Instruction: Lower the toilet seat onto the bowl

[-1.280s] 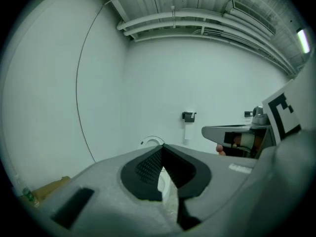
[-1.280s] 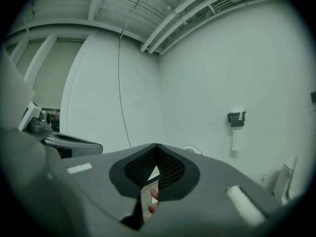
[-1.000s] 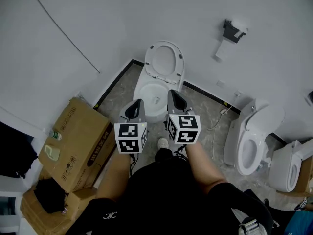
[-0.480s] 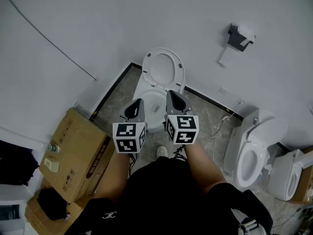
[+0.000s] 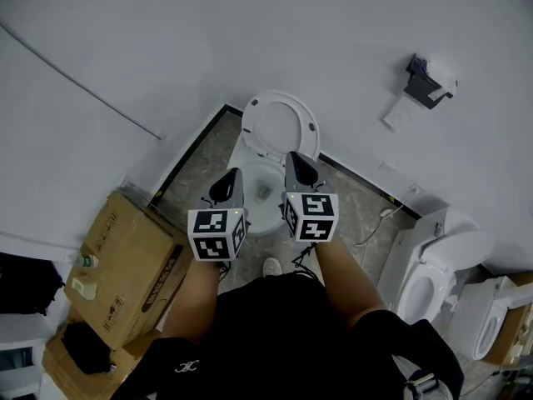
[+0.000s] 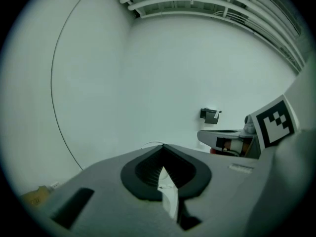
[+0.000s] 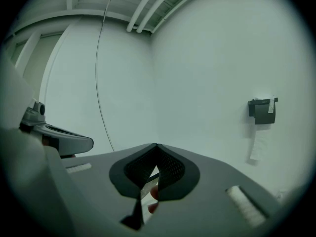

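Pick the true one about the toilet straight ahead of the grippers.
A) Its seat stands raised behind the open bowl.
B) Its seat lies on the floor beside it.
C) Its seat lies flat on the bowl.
A: in the head view the seat stands up behind the bowl, which lies open.

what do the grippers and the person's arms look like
The left gripper and right gripper are grey, tapering to a beak lined with black ribbed pads. Each carries a white cube with black square markers. The bare forearms come out of black short sleeves.
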`<state>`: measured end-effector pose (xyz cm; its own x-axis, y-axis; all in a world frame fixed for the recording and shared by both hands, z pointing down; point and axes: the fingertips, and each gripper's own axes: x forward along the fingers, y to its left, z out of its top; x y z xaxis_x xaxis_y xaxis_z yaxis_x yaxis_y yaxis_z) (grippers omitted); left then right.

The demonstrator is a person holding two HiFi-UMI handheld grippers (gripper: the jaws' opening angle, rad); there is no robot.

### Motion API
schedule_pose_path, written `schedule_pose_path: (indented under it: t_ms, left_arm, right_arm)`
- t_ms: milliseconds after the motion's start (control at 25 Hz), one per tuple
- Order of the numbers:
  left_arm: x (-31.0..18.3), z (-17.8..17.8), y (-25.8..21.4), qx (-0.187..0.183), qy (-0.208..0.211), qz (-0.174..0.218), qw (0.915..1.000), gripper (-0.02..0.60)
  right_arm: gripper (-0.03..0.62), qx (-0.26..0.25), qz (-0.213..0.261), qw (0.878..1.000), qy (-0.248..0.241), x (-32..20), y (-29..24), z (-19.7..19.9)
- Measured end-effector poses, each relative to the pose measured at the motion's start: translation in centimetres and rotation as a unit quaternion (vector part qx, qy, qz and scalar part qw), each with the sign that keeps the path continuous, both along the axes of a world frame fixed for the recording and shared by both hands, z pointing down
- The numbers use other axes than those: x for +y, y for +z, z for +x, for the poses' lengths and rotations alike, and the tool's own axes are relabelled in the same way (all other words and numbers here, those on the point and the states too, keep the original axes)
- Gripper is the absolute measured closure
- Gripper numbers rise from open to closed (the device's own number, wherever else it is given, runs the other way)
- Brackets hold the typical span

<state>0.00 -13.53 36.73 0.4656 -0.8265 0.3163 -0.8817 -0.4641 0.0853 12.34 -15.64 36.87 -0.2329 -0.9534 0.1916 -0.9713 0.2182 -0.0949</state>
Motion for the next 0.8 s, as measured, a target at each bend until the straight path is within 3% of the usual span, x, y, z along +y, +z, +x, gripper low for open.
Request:
schedule_pose_path:
  t_ms: [280,480,800]
  left_arm:
    - [-2.9,1.3,1.6,0.003,0.016,-0.025,0.9996,0.572]
    - [-4.7,1.6,2.3,-0.002,0.016,-0.034,0.9993,0.572]
    - [-8.2,0.0,3.4,-0.016,0.010,-0.052,0.9985,0.572]
  right_arm:
    - [0.585,0.022,-0.014,1.000,-0.001,-3.9,1.4,1.9]
    - [0.585,0.065,-0.020,0.998,-0.014,-6.9,2.9,2.6]
    - [0.585,0.182,-0.039,0.982,-0.027,-14.5,6.9,4.1]
